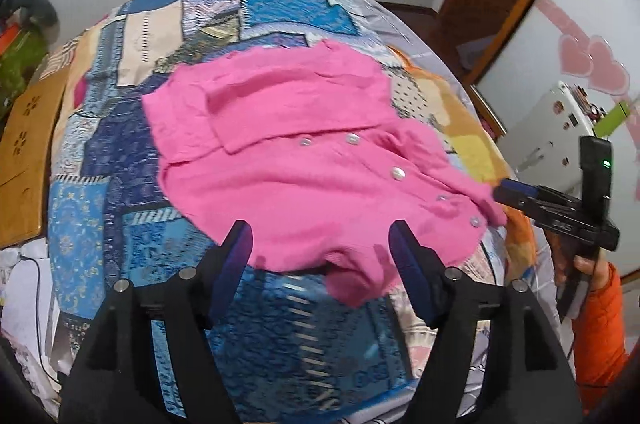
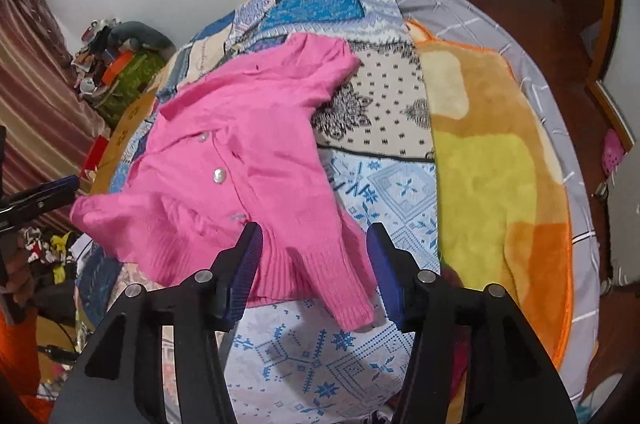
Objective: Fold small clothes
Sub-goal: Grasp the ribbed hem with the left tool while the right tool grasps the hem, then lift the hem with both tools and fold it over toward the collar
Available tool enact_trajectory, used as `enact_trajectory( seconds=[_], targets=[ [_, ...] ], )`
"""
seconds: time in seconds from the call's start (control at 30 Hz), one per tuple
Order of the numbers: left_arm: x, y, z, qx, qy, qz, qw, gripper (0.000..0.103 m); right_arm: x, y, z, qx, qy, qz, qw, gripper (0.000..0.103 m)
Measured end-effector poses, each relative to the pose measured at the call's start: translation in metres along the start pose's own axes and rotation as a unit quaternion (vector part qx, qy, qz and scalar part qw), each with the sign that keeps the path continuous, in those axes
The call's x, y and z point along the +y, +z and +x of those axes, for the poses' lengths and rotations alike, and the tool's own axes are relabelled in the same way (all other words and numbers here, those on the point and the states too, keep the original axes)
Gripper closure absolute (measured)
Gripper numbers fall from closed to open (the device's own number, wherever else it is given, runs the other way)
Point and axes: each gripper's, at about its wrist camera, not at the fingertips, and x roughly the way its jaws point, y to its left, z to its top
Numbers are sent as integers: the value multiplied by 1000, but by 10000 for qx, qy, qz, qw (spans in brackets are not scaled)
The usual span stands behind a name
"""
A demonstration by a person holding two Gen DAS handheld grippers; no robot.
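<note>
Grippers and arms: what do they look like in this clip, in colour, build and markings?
Both the left gripper and right gripper are matte black angular frames with silver round bolt heads and two ribbed dark-blue pads. Seen from the left wrist, the right unit carries a black module with a green light. The person wears an orange sleeve.

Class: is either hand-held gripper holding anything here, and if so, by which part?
Nothing is held. The left hand-held gripper and right hand-held gripper are both open above the pink cardigan.
</note>
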Motion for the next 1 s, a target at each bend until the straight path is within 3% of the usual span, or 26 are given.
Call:
enact_trajectory(
  seconds=[0.5,0.7,0.77,0.83,0.9,1.0],
  targets=[
    [-22,-11,41,596,-228,52,9980,30,-10,-14,12,212,126,100,9996,53],
    [-27,-9,57,756,-294,139,9966,61,-3,-12,18,240,232,-40,9994,53],
    [-27,-9,60,750,-282,173,9966,74,-1,-11,21,230,233,-96,9994,59],
    [-28,-9,62,705,-252,191,9970,89,1,-10,22,230,229,-134,9994,74],
    [-26,-8,59,583,-198,186,9979,91,2,-8,20,147,192,-175,9996,89],
    [-22,-5,46,301,-76,168,9994,92,7,-5,12,6,261,-255,9993,96]
  ],
)
